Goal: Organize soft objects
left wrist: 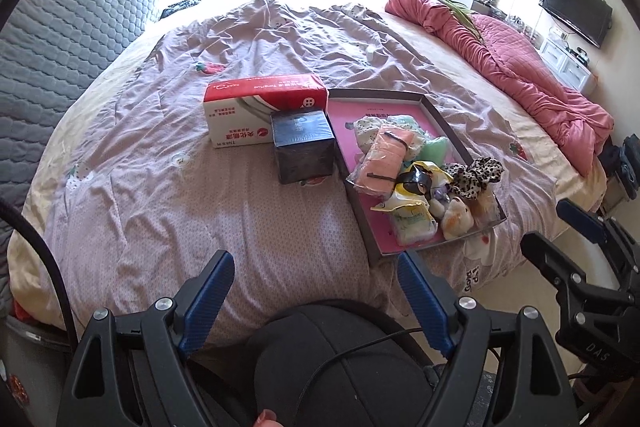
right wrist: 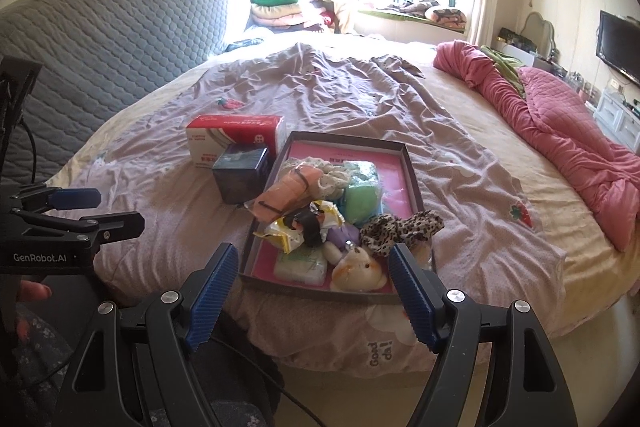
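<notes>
A shallow dark-rimmed tray point(left wrist: 440, 115) point(right wrist: 412, 179) with a pink floor lies on the bed. It holds several soft things: a peach cloth in clear wrap point(left wrist: 380, 155) point(right wrist: 284, 197), a leopard-print scrunchie point(left wrist: 476, 173) point(right wrist: 400, 227), a cream plush toy point(left wrist: 456, 219) point(right wrist: 358, 269) and a green pack point(left wrist: 434, 149) point(right wrist: 362, 201). My left gripper point(left wrist: 315, 257) point(right wrist: 114, 209) hovers open and empty over the bed's near edge, left of the tray. My right gripper point(right wrist: 313, 250) point(left wrist: 556, 231) is open and empty in front of the tray's near rim.
A red-and-white tissue box point(left wrist: 260, 111) point(right wrist: 236, 135) and a dark cube box point(left wrist: 304, 151) point(right wrist: 240, 175) stand just left of the tray. A rumpled pink quilt point(left wrist: 520, 67) lies along the bed's right side and a grey padded headboard point(left wrist: 80, 27) on the left. A black cap point(left wrist: 340, 359) sits below my left gripper.
</notes>
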The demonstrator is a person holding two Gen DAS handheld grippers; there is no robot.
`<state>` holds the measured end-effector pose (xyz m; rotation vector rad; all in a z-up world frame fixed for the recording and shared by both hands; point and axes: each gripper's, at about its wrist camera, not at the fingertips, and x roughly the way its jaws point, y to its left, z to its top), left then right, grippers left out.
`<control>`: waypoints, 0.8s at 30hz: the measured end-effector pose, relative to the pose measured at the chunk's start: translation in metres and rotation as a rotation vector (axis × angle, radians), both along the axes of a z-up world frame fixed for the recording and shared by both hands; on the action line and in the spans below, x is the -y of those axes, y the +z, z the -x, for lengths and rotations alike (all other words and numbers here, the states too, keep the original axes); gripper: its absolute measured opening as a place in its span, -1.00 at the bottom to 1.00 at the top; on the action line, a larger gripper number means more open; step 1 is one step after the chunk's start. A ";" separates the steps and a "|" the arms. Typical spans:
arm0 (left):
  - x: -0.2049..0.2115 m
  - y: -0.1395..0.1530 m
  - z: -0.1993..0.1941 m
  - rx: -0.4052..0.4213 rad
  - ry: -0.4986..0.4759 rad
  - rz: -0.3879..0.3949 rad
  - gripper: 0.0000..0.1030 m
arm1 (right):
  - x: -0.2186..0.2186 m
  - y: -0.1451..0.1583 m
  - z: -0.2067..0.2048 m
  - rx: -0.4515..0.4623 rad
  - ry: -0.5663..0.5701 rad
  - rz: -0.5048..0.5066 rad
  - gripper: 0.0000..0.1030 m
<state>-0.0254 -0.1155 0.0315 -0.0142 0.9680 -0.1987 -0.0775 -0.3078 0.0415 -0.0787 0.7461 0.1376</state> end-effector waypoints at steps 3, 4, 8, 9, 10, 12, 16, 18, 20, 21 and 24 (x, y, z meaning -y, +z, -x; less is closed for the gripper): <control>0.003 0.002 0.008 0.007 -0.004 -0.011 0.61 | 0.000 0.000 0.008 0.004 -0.002 -0.019 0.53; 0.005 0.002 0.009 0.010 -0.008 -0.015 0.61 | 0.000 0.000 0.010 0.006 -0.002 -0.017 0.53; 0.010 0.004 0.015 0.004 -0.016 -0.018 0.61 | 0.002 0.003 0.014 0.015 -0.026 -0.033 0.53; 0.010 0.005 0.017 0.008 -0.016 -0.018 0.61 | 0.002 0.004 0.014 0.020 -0.027 -0.032 0.53; 0.011 0.006 0.019 0.012 -0.017 -0.021 0.61 | 0.002 0.005 0.015 0.022 -0.027 -0.030 0.53; 0.012 0.007 0.022 0.013 -0.019 -0.027 0.61 | 0.001 0.007 0.017 0.027 -0.029 -0.032 0.53; 0.015 0.009 0.028 0.016 -0.027 -0.038 0.61 | -0.001 0.010 0.020 0.036 -0.024 -0.027 0.53; 0.015 0.010 0.029 0.015 -0.027 -0.040 0.61 | -0.003 0.011 0.022 0.043 -0.027 -0.026 0.53; 0.016 0.010 0.029 0.017 -0.026 -0.038 0.61 | -0.004 0.011 0.023 0.046 -0.024 -0.029 0.53; 0.016 0.010 0.030 0.018 -0.025 -0.040 0.61 | -0.005 0.012 0.024 0.046 -0.021 -0.030 0.53; 0.015 0.010 0.031 0.017 -0.021 -0.040 0.61 | -0.009 0.012 0.025 0.048 -0.014 -0.026 0.53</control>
